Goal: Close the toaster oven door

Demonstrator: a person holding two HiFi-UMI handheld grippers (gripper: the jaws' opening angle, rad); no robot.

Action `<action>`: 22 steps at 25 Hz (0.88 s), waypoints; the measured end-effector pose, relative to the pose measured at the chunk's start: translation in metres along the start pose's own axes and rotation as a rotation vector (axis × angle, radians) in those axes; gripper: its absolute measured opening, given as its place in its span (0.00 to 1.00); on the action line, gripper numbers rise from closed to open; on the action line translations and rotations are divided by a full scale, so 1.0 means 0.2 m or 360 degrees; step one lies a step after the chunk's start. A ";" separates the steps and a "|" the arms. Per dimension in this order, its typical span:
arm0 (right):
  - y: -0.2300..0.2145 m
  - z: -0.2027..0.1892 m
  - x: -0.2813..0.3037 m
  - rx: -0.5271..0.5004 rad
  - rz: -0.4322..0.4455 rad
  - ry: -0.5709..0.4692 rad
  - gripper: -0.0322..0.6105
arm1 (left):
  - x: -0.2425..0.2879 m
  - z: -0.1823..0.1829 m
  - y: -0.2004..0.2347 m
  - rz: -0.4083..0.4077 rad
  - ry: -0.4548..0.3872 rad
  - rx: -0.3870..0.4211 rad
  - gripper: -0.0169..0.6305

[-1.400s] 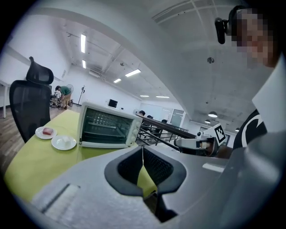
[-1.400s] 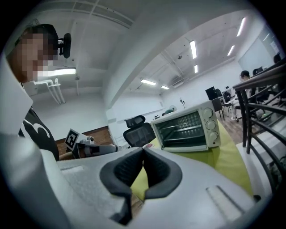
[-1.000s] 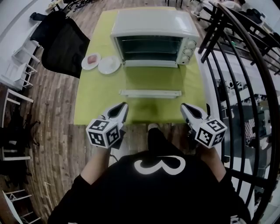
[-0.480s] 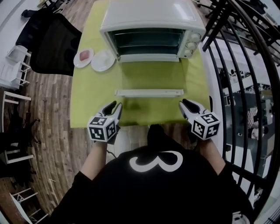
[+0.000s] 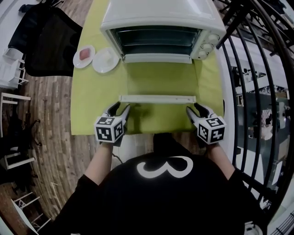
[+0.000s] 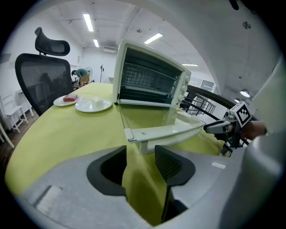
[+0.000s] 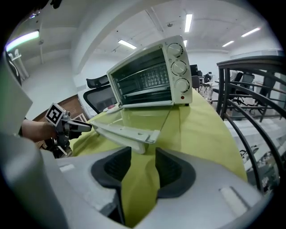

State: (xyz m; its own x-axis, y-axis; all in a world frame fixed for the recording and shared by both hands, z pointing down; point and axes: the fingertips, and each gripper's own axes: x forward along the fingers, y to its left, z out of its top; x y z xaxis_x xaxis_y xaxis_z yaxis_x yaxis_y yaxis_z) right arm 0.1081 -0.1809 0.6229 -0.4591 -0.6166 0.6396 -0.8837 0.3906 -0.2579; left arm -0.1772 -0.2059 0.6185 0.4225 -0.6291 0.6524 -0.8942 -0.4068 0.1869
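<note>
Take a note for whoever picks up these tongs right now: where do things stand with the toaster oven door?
Left tongs: open, jaws have just been opening, nothing between them, just short of the left end of the door handle.
Right tongs: the same, at its right end.
Toaster oven: far end of the green table; door lies flat open toward you.
Done: nothing; door not yet touched.
Left: catch the handle, swing the door up shut.

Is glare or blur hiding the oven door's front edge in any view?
Head view: door sharp and evenly lit, only fisheye bending toward the edges. Left gripper view: front edge clear, though the pane faintly mirrors the oven. Right gripper view: same, no glare.
</note>
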 end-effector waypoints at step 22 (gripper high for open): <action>0.00 0.05 0.14 -0.0050 0.0009 0.0017 0.26 | 0.12 0.04 0.01 -0.0005 0.0004 0.0032 0.30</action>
State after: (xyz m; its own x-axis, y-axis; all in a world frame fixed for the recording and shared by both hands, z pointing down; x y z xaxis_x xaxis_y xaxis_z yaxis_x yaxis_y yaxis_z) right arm 0.0951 -0.2044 0.6342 -0.4629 -0.6070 0.6460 -0.8778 0.4155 -0.2386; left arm -0.1679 -0.2277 0.6293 0.4248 -0.6263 0.6537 -0.8898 -0.4218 0.1741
